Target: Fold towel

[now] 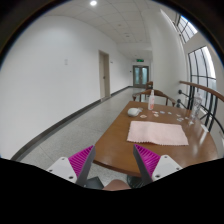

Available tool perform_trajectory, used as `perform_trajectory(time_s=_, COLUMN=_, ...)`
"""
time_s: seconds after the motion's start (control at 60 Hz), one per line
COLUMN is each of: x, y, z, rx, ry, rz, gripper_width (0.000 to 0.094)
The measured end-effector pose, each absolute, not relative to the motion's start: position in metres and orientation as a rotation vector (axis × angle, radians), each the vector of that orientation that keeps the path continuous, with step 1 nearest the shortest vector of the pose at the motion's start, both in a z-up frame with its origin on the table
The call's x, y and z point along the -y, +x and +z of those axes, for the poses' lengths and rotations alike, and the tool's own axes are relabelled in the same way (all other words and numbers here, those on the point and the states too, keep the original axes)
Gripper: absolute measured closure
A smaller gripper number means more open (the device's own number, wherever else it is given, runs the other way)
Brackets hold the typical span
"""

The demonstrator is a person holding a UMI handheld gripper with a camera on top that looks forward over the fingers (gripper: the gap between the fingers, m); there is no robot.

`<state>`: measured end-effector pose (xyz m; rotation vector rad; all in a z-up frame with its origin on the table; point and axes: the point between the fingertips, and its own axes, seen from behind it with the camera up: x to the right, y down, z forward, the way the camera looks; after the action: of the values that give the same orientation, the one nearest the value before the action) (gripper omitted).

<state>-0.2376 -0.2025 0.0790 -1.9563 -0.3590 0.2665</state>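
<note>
A pale pink towel (157, 132) lies flat on a brown wooden table (120, 150), beyond my fingers and a little to the right. My gripper (113, 160) is held above the near end of the table, with its two magenta-padded fingers (82, 158) wide apart and nothing between them. The towel looks like a spread rectangle with a darker border line.
Small white objects (134, 112) and other items sit further along the table. A chair (150, 95) stands at the far end. A railing (200, 95) and windows run along the right. A grey corridor floor (70, 125) stretches left toward a door.
</note>
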Motion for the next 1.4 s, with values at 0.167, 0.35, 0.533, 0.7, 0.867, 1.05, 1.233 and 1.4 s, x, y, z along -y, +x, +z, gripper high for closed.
perform_trajectory(time_s=0.167, x=0.144, y=-0.222, z=0.068, rx=0.315, ry=-1.997, rz=0.205, gripper_width=0.015)
perform_trajectory(time_s=0.35, x=0.037, y=-0.199, z=0.04, rx=0.271, ry=-2.08, rz=0.118, gripper_width=0.0169)
perform_trajectory(time_s=0.533, x=-0.017, y=-0.198, z=0.008, rx=0.294, ry=-2.164, rz=0.076, gripper_width=0.0253)
perform_trajectory(time_s=0.7, x=-0.035, y=-0.209, z=-0.006, rx=0.35, ry=-2.152, rz=0.064, gripper_width=0.0768)
perform_trajectory(time_s=0.867, x=-0.039, y=-0.208, z=-0.005, rx=0.337, ry=-2.151, rz=0.085, gripper_width=0.0929)
perform_trajectory(time_s=1.05, x=-0.046, y=-0.189, z=0.038, rx=0.198, ry=-2.08, rz=0.214, gripper_width=0.0929)
perform_trajectory(time_s=1.233, x=-0.049, y=-0.086, z=0.078, rx=0.013, ry=-2.016, rz=0.181, gripper_width=0.092)
perform_trajectory(time_s=1.4, x=-0.05, y=0.01, z=0.039, rx=-0.08, ry=-2.084, rz=0.018, gripper_width=0.091)
